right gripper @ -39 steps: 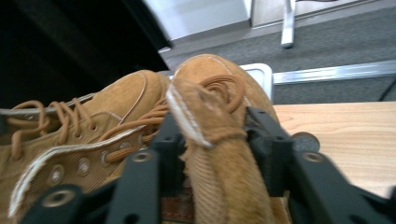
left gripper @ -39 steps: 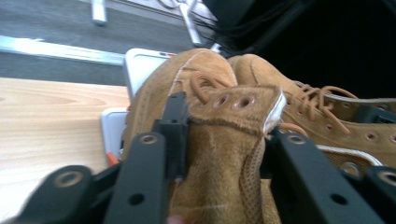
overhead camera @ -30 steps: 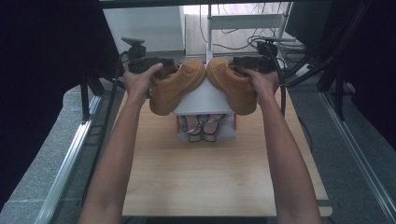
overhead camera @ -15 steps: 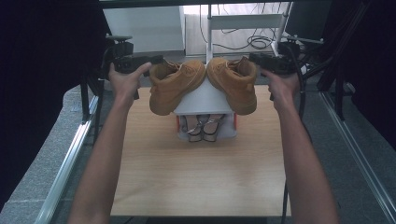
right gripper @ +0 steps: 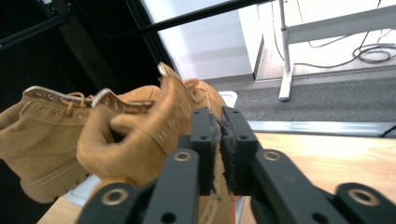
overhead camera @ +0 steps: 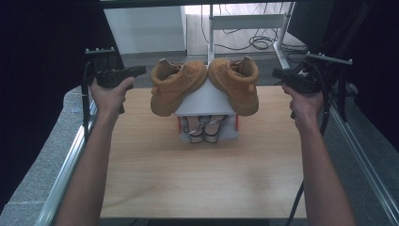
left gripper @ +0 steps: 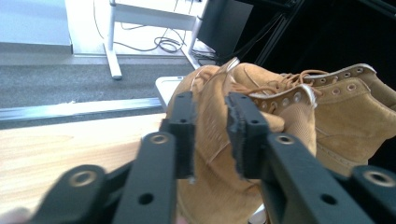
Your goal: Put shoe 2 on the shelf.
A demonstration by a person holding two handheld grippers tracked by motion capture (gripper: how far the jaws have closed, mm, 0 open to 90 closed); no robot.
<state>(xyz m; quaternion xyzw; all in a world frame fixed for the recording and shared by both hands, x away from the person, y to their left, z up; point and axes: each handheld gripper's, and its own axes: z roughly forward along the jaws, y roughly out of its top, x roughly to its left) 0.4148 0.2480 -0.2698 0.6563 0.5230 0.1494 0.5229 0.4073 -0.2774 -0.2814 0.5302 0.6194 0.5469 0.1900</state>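
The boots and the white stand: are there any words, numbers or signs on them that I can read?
No readable text: none on the left boot, the right boot, or the white stand under them.
The sandals inside the stand are too small to tell whether they carry a mark.

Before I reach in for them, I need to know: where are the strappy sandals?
In the high view, the strappy sandals sit mid-table in the open front of the white rack, under the two tan boots leaning on its roof.
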